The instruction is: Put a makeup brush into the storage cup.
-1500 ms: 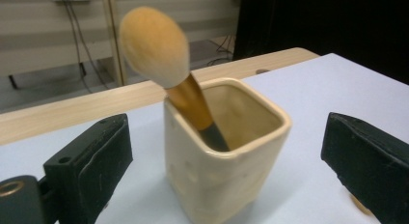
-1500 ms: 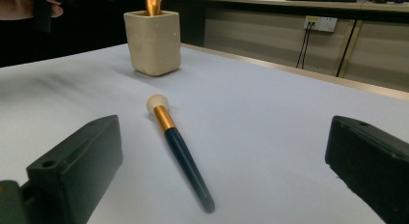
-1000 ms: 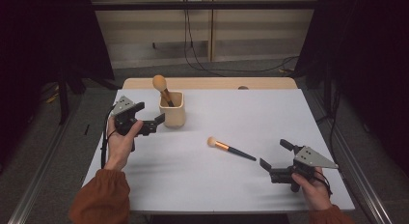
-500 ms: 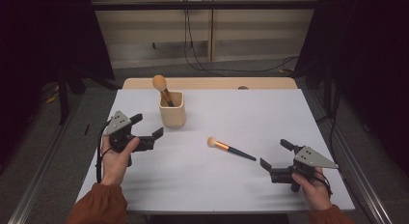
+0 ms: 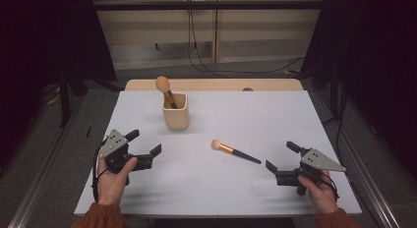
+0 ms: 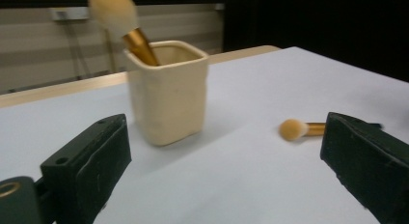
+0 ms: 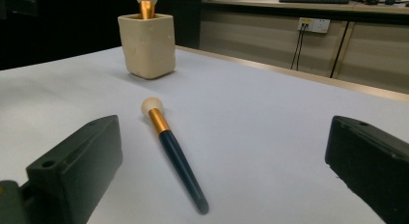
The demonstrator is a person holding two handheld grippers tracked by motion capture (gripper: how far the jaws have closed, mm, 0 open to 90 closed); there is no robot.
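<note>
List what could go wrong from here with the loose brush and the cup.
The loose brush lies flat on the table, so the open right gripper may push it or make its round handle roll. The cup already holds a leaning brush; adding another could knock it or tip the cup.

loose brush [image 7: 173,159] lies between spread tool jaws, cup [image 7: 146,45] beyond.

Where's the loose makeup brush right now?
In the high view, the loose brush lies flat on the table, right of centre, between the cup and the right gripper.
</note>
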